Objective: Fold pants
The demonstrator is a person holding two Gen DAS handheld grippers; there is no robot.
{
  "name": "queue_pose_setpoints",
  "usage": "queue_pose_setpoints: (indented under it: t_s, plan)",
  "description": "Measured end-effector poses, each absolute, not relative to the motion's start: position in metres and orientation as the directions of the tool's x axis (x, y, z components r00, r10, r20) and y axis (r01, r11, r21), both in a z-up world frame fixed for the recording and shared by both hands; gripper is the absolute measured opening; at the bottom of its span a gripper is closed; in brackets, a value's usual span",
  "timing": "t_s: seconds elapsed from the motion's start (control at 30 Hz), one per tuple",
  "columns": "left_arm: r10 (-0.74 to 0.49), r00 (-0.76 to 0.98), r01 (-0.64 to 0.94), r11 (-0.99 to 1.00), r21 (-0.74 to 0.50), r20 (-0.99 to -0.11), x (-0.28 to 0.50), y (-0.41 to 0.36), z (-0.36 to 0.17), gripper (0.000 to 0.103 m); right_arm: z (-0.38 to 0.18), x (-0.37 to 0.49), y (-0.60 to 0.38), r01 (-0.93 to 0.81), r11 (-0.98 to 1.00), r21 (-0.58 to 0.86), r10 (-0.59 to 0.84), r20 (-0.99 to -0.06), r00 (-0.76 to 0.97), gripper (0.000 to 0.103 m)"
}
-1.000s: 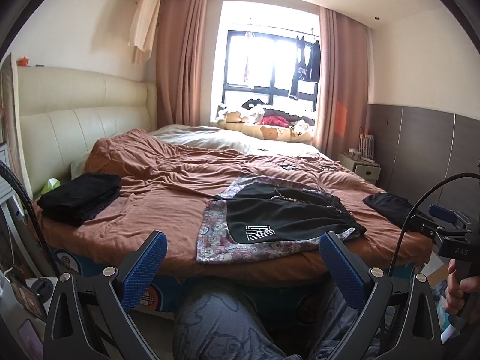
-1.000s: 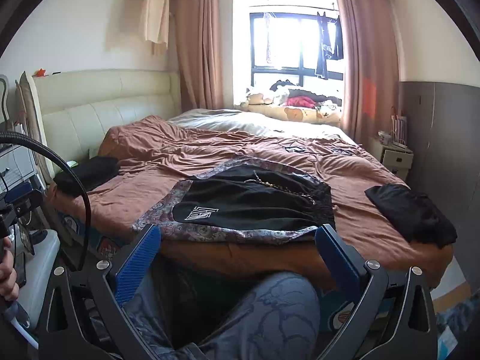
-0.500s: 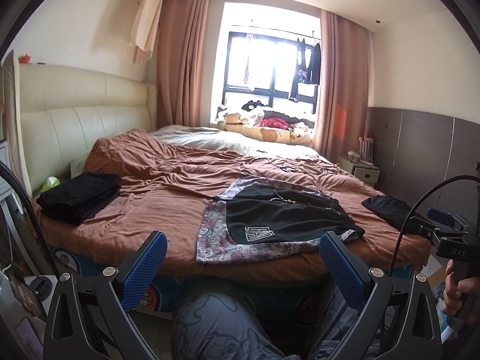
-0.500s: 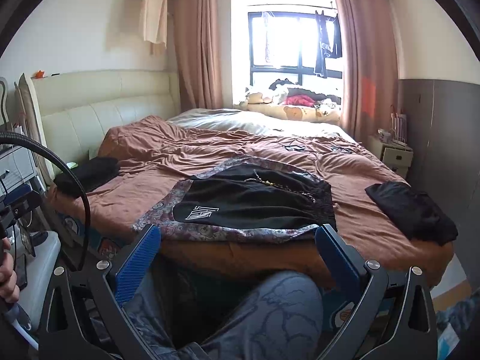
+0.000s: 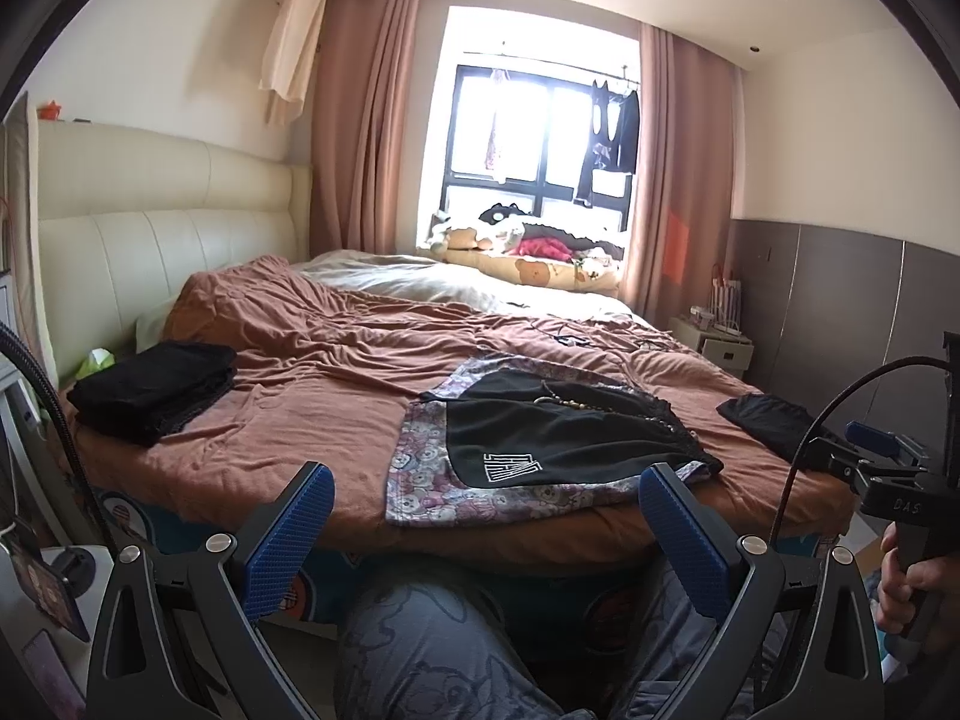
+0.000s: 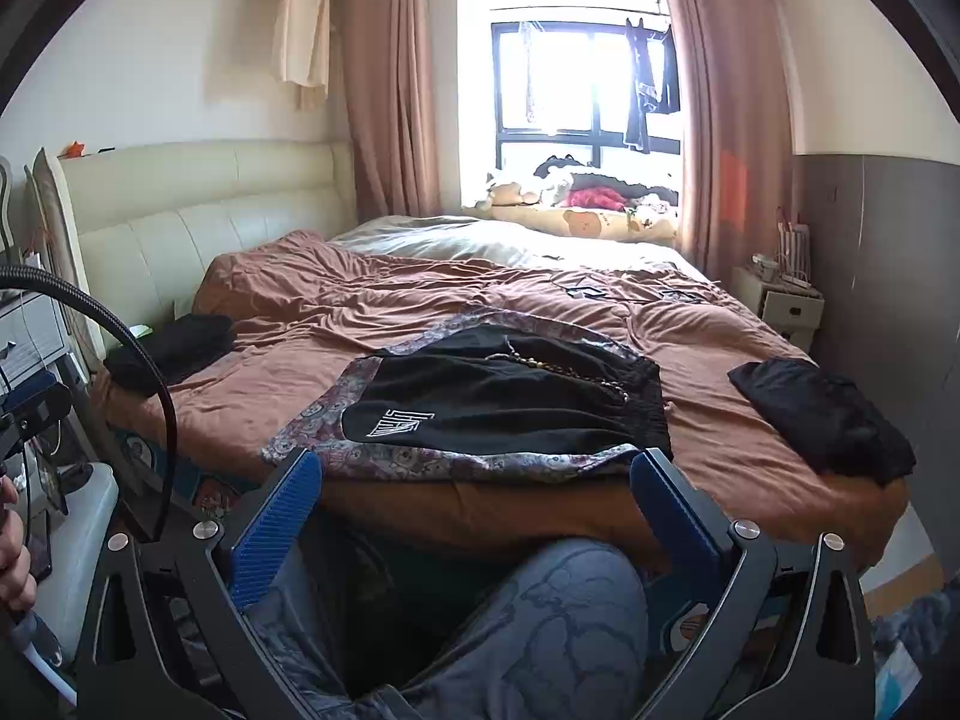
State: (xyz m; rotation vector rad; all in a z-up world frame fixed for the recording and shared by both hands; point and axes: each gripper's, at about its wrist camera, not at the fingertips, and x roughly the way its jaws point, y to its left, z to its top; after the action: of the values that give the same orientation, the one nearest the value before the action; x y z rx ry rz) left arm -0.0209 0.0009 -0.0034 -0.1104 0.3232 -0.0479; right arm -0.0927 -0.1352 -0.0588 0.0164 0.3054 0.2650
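Observation:
Black pants (image 5: 558,438) with a white logo lie spread flat on a patterned cloth (image 5: 420,474) near the bed's front edge; they also show in the right wrist view (image 6: 504,402). My left gripper (image 5: 480,516) is open and empty, held short of the bed, above my knee. My right gripper (image 6: 474,498) is open and empty too, just before the bed edge in front of the pants. Neither touches the fabric.
A brown duvet (image 5: 336,372) covers the bed. A folded black stack (image 5: 153,390) sits at the front left, another black garment (image 6: 822,414) at the front right. A cream headboard (image 5: 150,264) stands left, a nightstand (image 6: 786,306) far right. My knee (image 6: 570,618) is below.
Both views have shifted only slightly; the grippers stay open and short of the bed. The pants have not moved.

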Motion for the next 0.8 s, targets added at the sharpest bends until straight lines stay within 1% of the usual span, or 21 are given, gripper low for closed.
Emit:
queue_pose_setpoints:
  t_s: [0.4, 0.8]
  plan:
    - [-0.063, 0.942, 0.026, 0.993, -0.117, -0.330, -0.015, 0.002, -0.008, 0.103, -0.064, -0.087, -0.137, -0.252, 0.965, 0.069, 0.260, -0.297, 0.919, 0.103]
    - [-0.073, 0.922, 0.027, 0.992, -0.125, -0.380, 0.017, 0.012, -0.026, 0.103, -0.070, -0.063, -0.142, -0.220, 0.971, 0.096, 0.240, -0.326, 0.914, 0.103]
